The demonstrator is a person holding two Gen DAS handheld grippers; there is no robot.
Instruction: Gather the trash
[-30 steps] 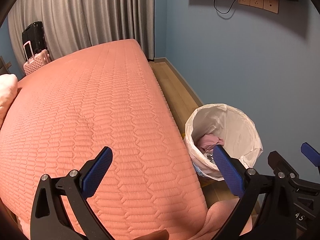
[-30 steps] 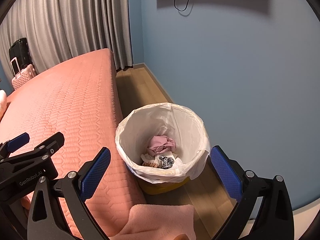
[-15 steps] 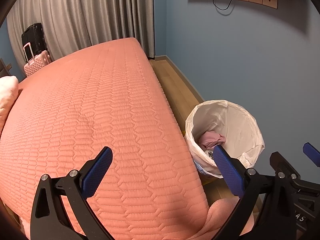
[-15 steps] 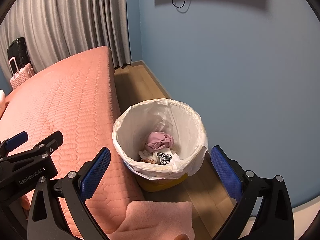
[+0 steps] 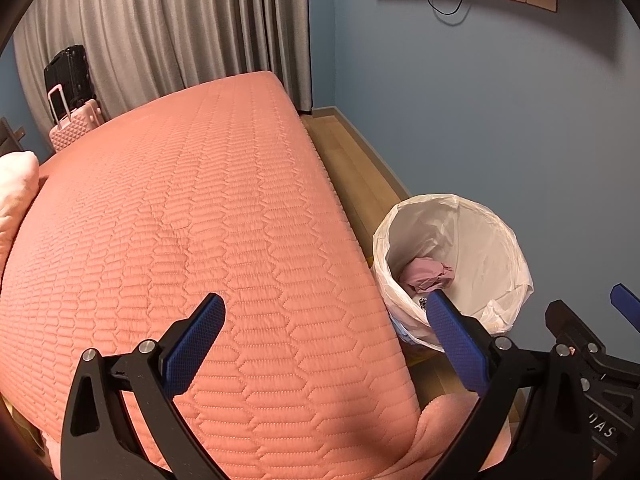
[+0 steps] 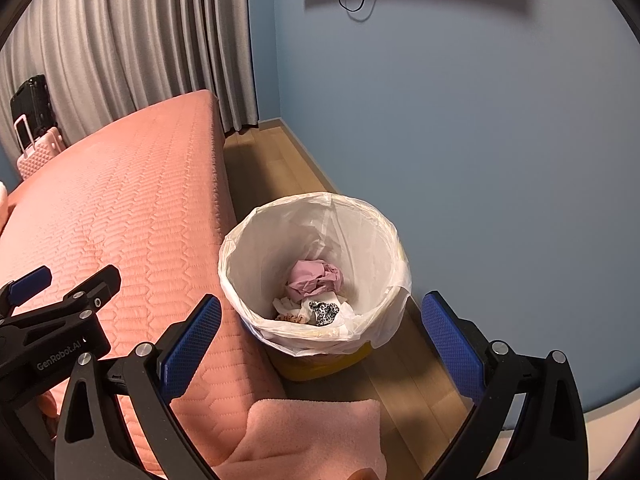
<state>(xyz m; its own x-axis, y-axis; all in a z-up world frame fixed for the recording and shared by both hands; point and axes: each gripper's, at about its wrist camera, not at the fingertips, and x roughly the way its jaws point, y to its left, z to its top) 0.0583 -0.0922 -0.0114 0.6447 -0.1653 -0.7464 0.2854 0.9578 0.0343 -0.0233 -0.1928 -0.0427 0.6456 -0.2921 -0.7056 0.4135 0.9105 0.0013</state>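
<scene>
A yellow trash bin [image 6: 320,364] lined with a white plastic bag [image 6: 248,264] stands on the wood floor between the bed and the blue wall. Inside lie a crumpled pink paper [image 6: 316,278] and some white and patterned scraps [image 6: 320,310]. My right gripper [image 6: 320,340] hovers above the bin's near side, open, with nothing between its blue pads. In the left wrist view the bin [image 5: 480,240] is at the right, and my left gripper [image 5: 324,340] hangs open and empty over the bed's near corner.
The bed [image 5: 180,240] has a salmon quilted cover. A pink fleece cloth [image 6: 312,436] lies at its near corner. Suitcases [image 5: 72,116] stand by the grey curtains [image 5: 180,28]. A pillow [image 5: 16,184] sits at far left. The blue wall [image 6: 480,140] is close behind the bin.
Both views have shifted slightly; the bin sits a little lower and nearer the centre of the right wrist view. Both grippers stay open and empty.
</scene>
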